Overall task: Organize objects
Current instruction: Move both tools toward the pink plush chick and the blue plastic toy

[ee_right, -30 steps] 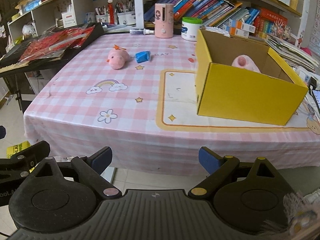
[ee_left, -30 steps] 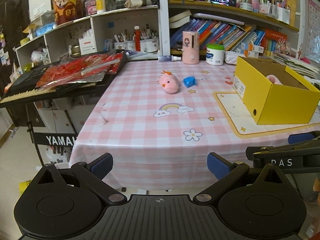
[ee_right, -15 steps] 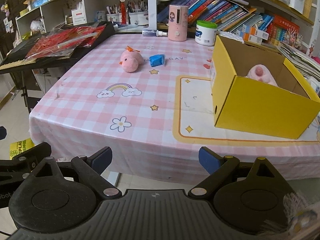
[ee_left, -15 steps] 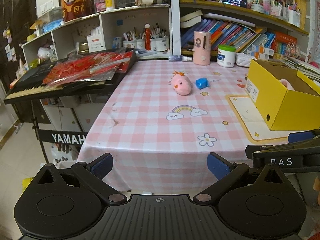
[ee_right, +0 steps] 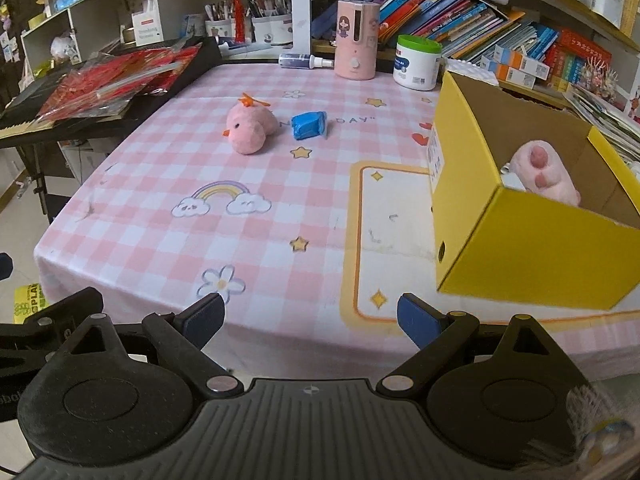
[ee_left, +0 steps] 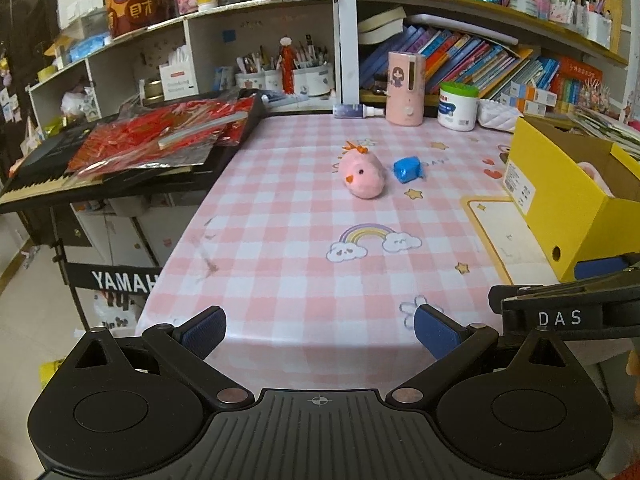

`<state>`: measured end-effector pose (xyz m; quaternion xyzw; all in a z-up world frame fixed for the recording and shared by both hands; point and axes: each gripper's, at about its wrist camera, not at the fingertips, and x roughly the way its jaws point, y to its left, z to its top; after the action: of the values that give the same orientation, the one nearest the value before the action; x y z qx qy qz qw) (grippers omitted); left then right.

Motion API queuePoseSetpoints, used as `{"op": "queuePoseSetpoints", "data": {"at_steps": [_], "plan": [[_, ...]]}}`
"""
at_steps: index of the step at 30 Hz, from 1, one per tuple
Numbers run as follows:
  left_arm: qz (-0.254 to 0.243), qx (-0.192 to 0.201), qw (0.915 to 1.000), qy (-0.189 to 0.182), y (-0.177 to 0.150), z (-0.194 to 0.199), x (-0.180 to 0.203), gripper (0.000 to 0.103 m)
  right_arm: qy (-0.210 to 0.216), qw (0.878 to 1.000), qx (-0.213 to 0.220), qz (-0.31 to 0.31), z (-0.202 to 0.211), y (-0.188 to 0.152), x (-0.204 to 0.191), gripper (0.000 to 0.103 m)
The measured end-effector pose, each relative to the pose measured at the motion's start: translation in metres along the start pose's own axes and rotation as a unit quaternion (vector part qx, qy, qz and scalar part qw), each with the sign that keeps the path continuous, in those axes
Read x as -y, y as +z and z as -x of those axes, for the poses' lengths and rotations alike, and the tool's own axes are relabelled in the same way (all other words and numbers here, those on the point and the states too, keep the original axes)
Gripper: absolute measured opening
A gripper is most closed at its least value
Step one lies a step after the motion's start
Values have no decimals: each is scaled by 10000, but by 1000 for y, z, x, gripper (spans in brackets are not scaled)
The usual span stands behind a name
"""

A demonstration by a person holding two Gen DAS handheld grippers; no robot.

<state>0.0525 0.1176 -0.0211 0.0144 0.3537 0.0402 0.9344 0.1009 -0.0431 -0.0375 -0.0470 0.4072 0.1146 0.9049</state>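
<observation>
The left tongs [ee_left: 320,330] stand spread wide with nothing between their blue pads, hanging over the near edge of the desk [ee_left: 304,264], and the right tongs [ee_right: 310,316] are spread just as wide and just as empty, over the same near edge a little further right (each pair shows at the margin of the other's view, so they sit close side by side). Beyond them the pink checked cloth carries a printed flower, a rainbow with clouds and small stars. Further in, toward the far middle of the desk, a pink plush chick [ee_right: 249,130] lies on its side with its orange beak to the near left, and just right of it, close but apart, sits a small blue wrapped block [ee_right: 307,125]. To the right a yellow cardboard box [ee_right: 532,264] stands open on a cream mat with an orange border, and inside it rests a pink plush paw [ee_right: 546,172]. At the far edge stand a pink dispenser [ee_right: 357,40], a white jar with a green lid [ee_right: 418,62] and a dark spray bottle [ee_right: 304,61] lying flat. On the left a black keyboard [ee_left: 36,178] holds red packets [ee_left: 160,136], and crowded bookshelves [ee_left: 500,60] fill the far wall.
</observation>
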Motion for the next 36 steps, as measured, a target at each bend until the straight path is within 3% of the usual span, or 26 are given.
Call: {"op": "queuePoseSetpoints", "data": {"at_steps": [36], "plan": [[30,-188,9997,127,100,-115,23,101,426,9991,52,45,-108,129,43,83]]}}
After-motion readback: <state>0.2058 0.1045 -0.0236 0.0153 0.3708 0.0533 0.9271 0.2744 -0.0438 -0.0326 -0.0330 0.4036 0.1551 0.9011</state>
